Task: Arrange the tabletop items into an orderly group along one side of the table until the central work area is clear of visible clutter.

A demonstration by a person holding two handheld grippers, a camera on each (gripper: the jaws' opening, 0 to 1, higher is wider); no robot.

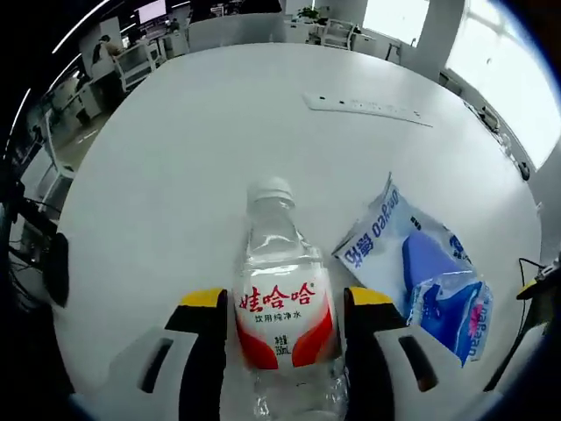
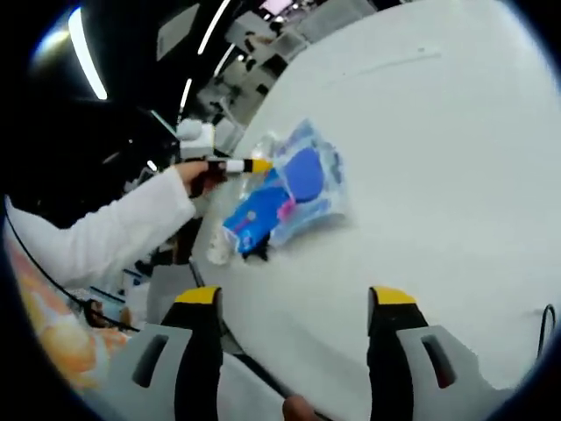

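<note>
A clear water bottle (image 1: 282,303) with a red and white label lies lengthwise between my left gripper's (image 1: 287,300) jaws, its white cap pointing away. Both jaws press against its sides, so that gripper is shut on it. To the right of the bottle, a white and blue bag (image 1: 386,232) and a smaller blue packet (image 1: 454,309) rest on the white round table (image 1: 202,149). In the right gripper view the same blue packets (image 2: 294,189) lie ahead. My left gripper (image 2: 238,165) reaches in beside them, held by a hand in a white sleeve. My right gripper (image 2: 294,303) stands open over bare table.
A white power strip (image 1: 368,108) lies across the far part of the table. Chairs and desks (image 1: 140,57) stand beyond the far edge. A dark cable (image 2: 543,320) runs near the table's rim at the lower right of the right gripper view.
</note>
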